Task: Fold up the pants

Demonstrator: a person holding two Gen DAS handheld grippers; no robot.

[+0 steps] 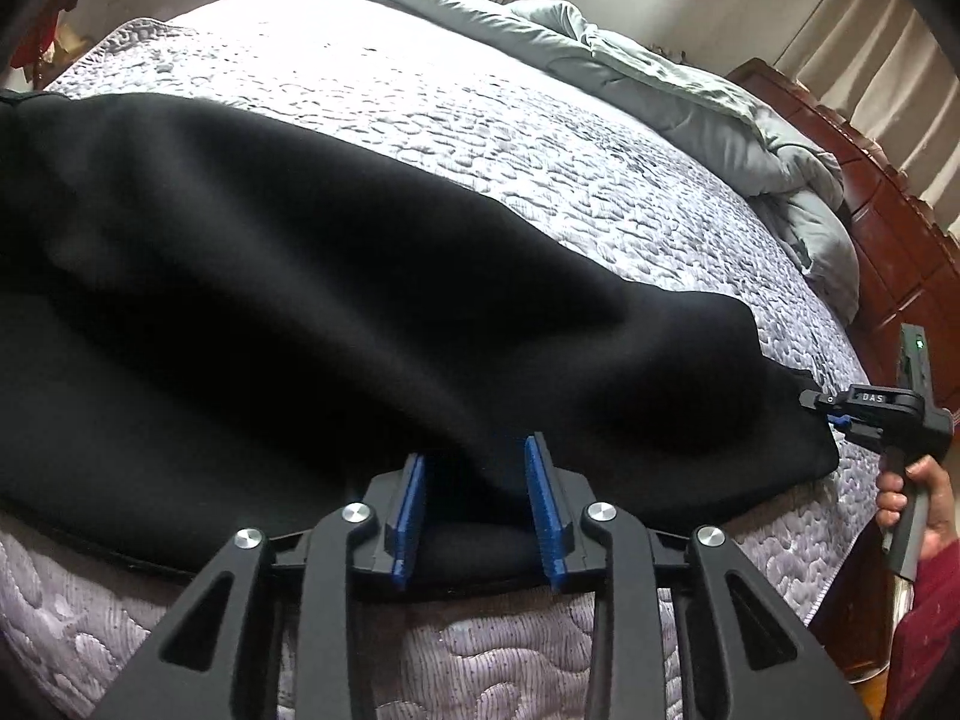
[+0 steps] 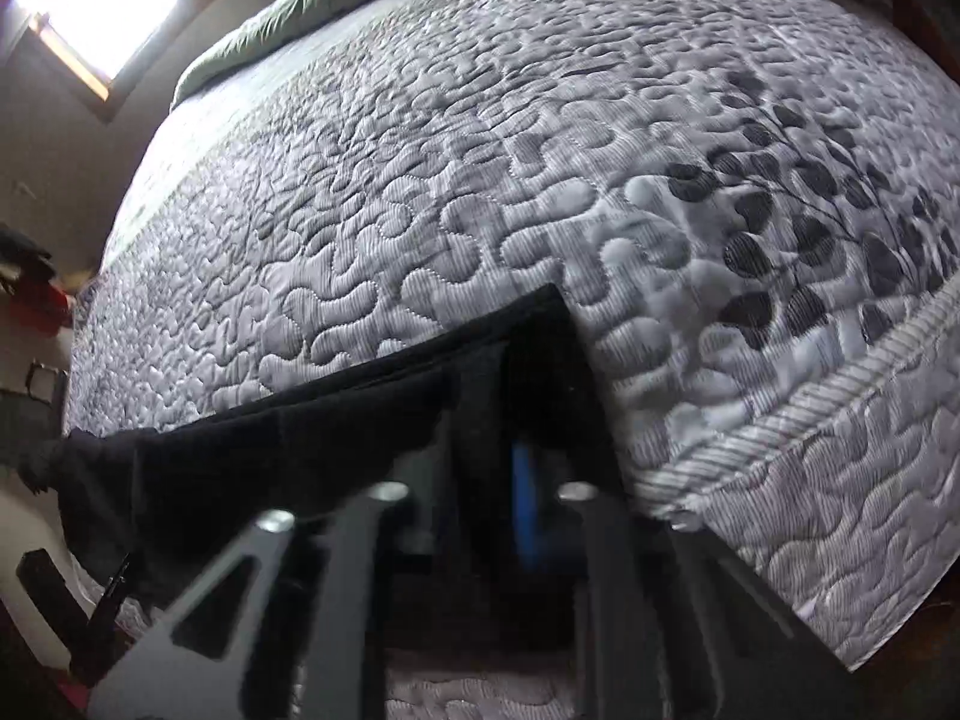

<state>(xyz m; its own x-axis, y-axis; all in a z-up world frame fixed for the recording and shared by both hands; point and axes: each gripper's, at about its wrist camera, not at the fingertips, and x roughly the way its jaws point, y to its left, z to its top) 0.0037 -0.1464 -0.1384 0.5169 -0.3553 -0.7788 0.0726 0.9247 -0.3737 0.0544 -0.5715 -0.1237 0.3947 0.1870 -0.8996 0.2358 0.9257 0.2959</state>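
Pants (image 1: 288, 276), black and spread long across the quilted bedspread (image 1: 480, 138), lie along the bed's near edge, apparently stretched flat for folding. At 6 o'clock, the left gripper (image 1: 477, 516) straddles the near hem, its blue pads (image 1: 543, 510) spread apart. At 3 o'clock, the right gripper (image 1: 831, 414) reaches level to the end corner, seemingly pinching it; the blur leaves that uncertain.
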